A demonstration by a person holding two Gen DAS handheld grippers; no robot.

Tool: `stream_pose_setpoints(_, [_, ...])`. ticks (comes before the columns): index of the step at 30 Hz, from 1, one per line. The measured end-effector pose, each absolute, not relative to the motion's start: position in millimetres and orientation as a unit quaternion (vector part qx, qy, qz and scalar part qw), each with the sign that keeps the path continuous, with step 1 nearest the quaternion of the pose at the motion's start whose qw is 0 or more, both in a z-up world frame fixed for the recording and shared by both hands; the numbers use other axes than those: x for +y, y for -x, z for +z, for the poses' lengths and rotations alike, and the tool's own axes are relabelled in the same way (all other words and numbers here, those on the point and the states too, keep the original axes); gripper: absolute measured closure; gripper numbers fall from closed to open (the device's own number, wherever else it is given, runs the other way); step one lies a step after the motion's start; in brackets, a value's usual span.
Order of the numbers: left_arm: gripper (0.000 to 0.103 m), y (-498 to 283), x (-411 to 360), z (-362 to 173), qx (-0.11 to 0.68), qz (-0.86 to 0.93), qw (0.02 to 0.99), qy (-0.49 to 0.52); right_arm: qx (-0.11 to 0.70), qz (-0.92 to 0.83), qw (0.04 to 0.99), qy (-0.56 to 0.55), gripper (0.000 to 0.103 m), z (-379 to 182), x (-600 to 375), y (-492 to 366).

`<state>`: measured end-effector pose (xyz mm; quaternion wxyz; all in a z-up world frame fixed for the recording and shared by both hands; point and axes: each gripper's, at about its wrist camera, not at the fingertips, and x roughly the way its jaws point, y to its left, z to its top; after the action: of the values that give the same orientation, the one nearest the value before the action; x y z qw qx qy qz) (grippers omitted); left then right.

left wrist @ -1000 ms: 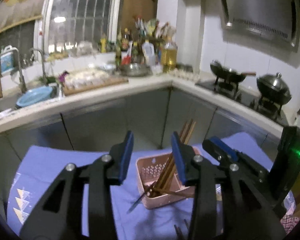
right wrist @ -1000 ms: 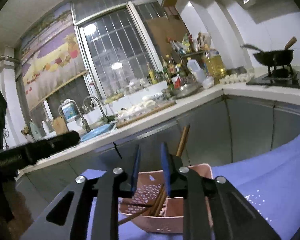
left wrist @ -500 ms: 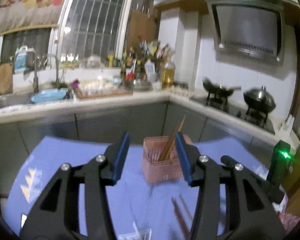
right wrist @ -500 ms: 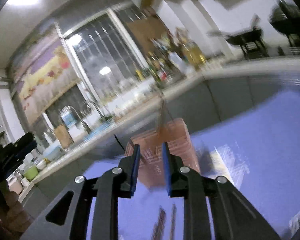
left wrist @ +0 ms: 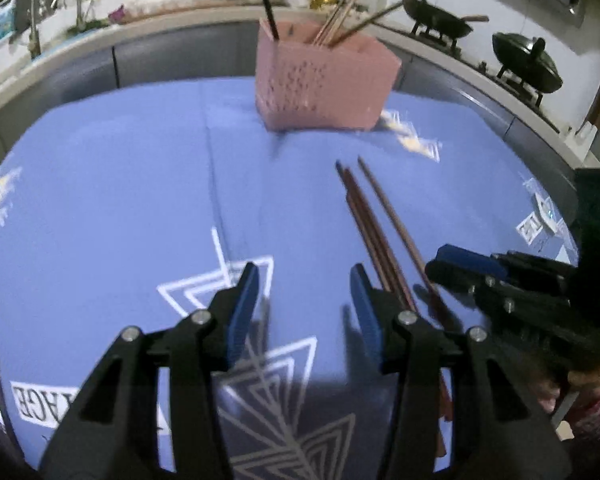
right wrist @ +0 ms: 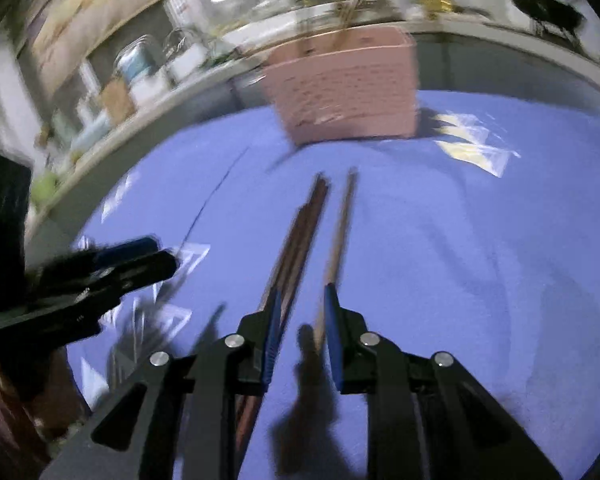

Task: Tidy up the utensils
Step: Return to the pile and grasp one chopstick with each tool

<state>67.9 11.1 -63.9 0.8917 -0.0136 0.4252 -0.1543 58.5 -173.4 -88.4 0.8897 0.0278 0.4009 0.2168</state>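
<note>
A pink perforated basket stands at the far side of the blue cloth with several chopsticks upright in it. It is blurred in the right wrist view. Three loose chopsticks lie on the cloth: a dark pair and a lighter single one. My left gripper hangs open and empty just left of the pair. My right gripper is open with a narrow gap, low over the chopsticks. The single one runs under the gap and the pair passes under its left finger. Each gripper shows in the other's view: the right gripper and the left gripper.
The cloth has white triangle prints and covers a round table. Behind it runs a grey kitchen counter with a sink tap, bottles, and two woks on a stove. A person's hand holds the right gripper at the lower right.
Both grippers have dropped from high near the basket to just above the cloth, tilting downward. The basket now lies further off and the loose chopsticks are close. The left jaws stand slightly wider.
</note>
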Motion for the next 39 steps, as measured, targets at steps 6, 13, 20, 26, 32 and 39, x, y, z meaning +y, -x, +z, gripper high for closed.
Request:
stream_pose_setpoints(6, [0.058,-70,8,-69,0.437,-0.155,0.886,0.016,0.387,0.182,0.897,0.11,0.08,-98,-138,-46])
stream_pose_setpoints(13, [0.058,-78,-16,-71,0.444,-0.17,0.88,-0.002,0.392,0.159,0.906,0.014,0.08,-85,-184,-50])
stream_pose_setpoints(20, [0.058,-88,-45,-87,0.461,-0.171,0.87,-0.026,0.387,0.146,0.91,-0.019,0.08,-85,-204,-54])
stream_pose_setpoints(26, [0.058,-87,-52,-90,0.454,-0.151,0.877,-0.05,0.384,0.146,0.911,-0.036,0.08,-91,-208,-57])
stream_pose_setpoints(32, [0.058,-93,-66,-92,0.449,-0.124,0.88,-0.09,0.388,0.15,0.909,-0.031,0.08,-96,-205,-57])
stream_pose_setpoints(39, [0.094,-100,-52,-92,0.452,-0.135,0.879,-0.076,0.39,0.134,0.911,0.017,0.095,-104,-200,-59])
